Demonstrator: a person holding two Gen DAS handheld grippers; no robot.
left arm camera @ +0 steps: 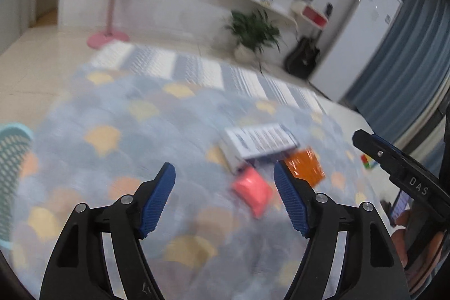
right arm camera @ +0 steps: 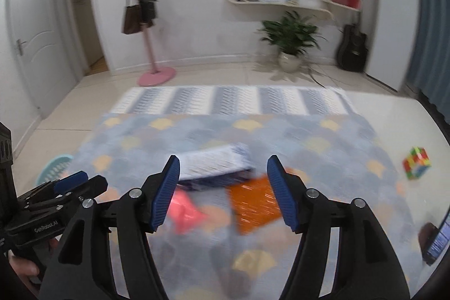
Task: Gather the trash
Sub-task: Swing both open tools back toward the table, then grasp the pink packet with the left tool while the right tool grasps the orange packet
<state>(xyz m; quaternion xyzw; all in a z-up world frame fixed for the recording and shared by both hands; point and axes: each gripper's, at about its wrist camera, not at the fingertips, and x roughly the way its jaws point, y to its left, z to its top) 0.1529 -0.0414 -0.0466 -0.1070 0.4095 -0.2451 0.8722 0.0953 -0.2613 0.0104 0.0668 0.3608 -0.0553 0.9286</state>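
Observation:
Three pieces of trash lie together on a patterned blue rug (right arm camera: 323,159): a white and blue box (right arm camera: 215,163), an orange wrapper (right arm camera: 253,204) and a pink wrapper (right arm camera: 184,211). In the left wrist view the box (left arm camera: 260,141), orange wrapper (left arm camera: 306,166) and pink wrapper (left arm camera: 251,191) lie ahead and to the right. My left gripper (left arm camera: 225,173) is open and empty above the rug, left of the trash. My right gripper (right arm camera: 222,166) is open and empty, hovering above the trash. A light blue mesh basket (left arm camera: 11,159) stands at the rug's left edge and also shows in the right wrist view (right arm camera: 54,166).
A puzzle cube (right arm camera: 416,166) lies on the floor right of the rug. A striped mat (right arm camera: 233,100) lies beyond the rug. A pink coat stand (right arm camera: 156,76), a potted plant (right arm camera: 291,44) and a guitar (right arm camera: 353,48) stand by the far wall. A phone (right arm camera: 437,239) is at far right.

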